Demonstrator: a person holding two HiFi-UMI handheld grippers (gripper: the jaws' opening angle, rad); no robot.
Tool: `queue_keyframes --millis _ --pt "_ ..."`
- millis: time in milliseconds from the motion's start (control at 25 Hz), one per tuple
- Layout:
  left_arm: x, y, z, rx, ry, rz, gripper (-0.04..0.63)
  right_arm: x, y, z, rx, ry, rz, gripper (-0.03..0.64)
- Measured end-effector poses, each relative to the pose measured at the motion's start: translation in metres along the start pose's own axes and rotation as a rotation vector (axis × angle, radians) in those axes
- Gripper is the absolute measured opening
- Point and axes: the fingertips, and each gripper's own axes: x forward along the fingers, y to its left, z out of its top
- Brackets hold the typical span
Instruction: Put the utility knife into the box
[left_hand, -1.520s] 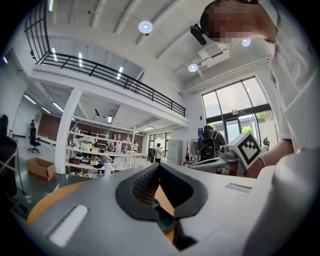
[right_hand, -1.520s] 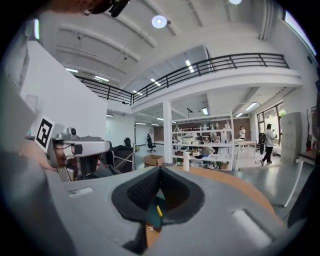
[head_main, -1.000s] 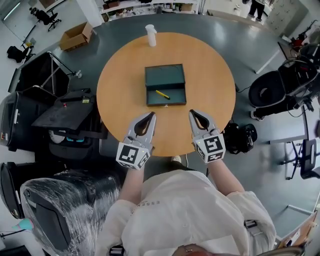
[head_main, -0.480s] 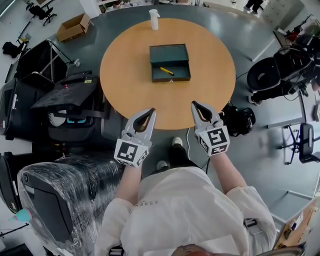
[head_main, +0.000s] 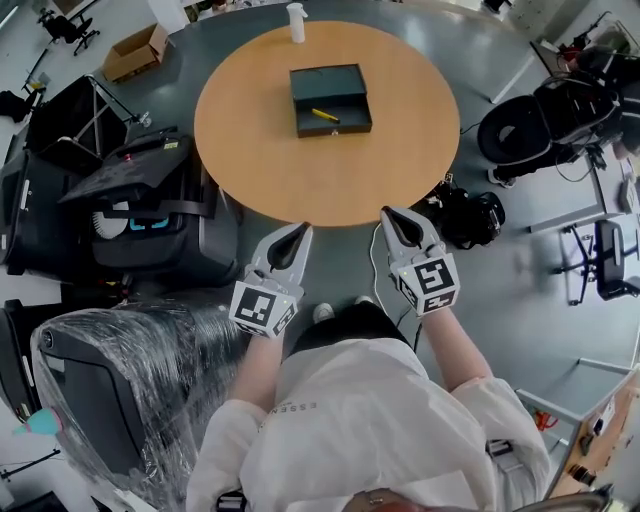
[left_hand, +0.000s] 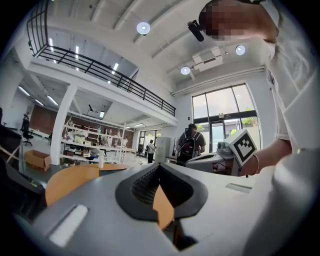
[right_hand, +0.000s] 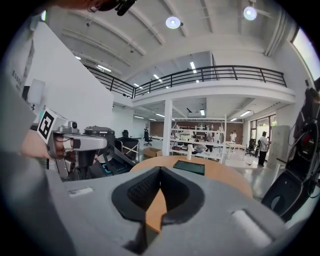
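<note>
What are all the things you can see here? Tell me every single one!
table: one, round, light brown, ahead of the person
box: one, dark green, lid open, on the table
utility knife: one, yellow, lying inside the box
bottle: one, white, at the table's far edge
cardboard box: one, brown, on the floor far left
cases: a few, black, on the floor left of the table
wrapped chair: one, black under clear plastic, near left
bag: one, black, on the floor right of the table
office chairs: at least two, black, at right
left tool: one, grey, shut, empty, by the table's near edge
right tool: one, grey, shut, empty, by the table's near edge
</note>
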Motion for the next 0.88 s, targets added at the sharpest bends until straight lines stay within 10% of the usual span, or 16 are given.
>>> queue_keyframes --millis 880 --pt "-0.005 -0.076 0.008 0.057 -0.006 0.024 0.012 -0.06 0.025 -0.003 -0.046 -0.023 0.164 -0.008"
